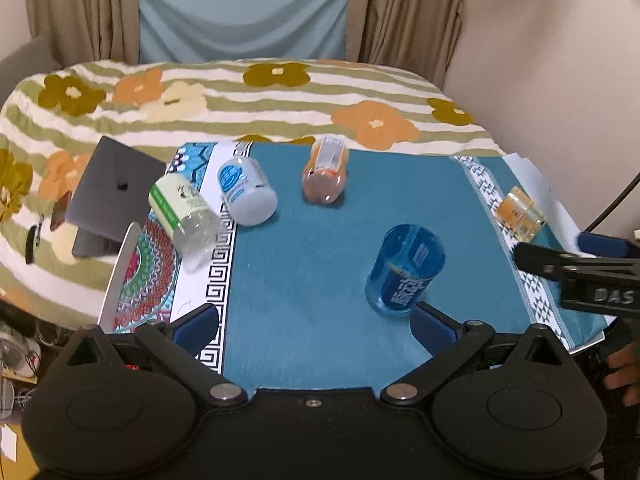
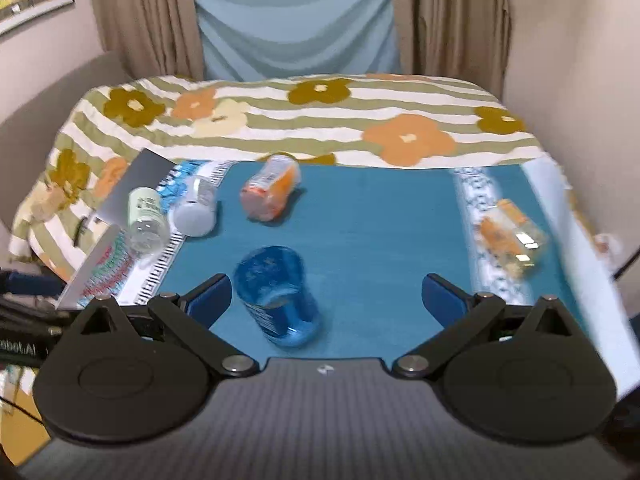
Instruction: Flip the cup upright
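Observation:
Several cups lie on their sides on a teal mat (image 1: 320, 248) (image 2: 380, 232). A blue clear cup (image 1: 404, 270) (image 2: 278, 296) lies nearest. An orange cup (image 1: 325, 172) (image 2: 270, 192) lies at the back middle. A white-blue cup (image 1: 247, 191) (image 2: 198, 210) and a green-label clear cup (image 1: 184, 212) (image 2: 146, 218) lie at the left. A clear orange cup (image 1: 520, 214) (image 2: 510, 236) lies at the right. My left gripper (image 1: 316, 324) is open and empty, the blue cup by its right finger. My right gripper (image 2: 326, 300) is open and empty, the blue cup near its left finger.
A closed grey laptop (image 1: 110, 196) (image 2: 136, 180) rests at the mat's left on a striped flower blanket (image 1: 280, 108) (image 2: 320, 128). A patterned sheet (image 1: 156, 272) lies at the mat's left edge. The right gripper's body (image 1: 580, 276) shows at the right of the left wrist view. Curtains hang behind.

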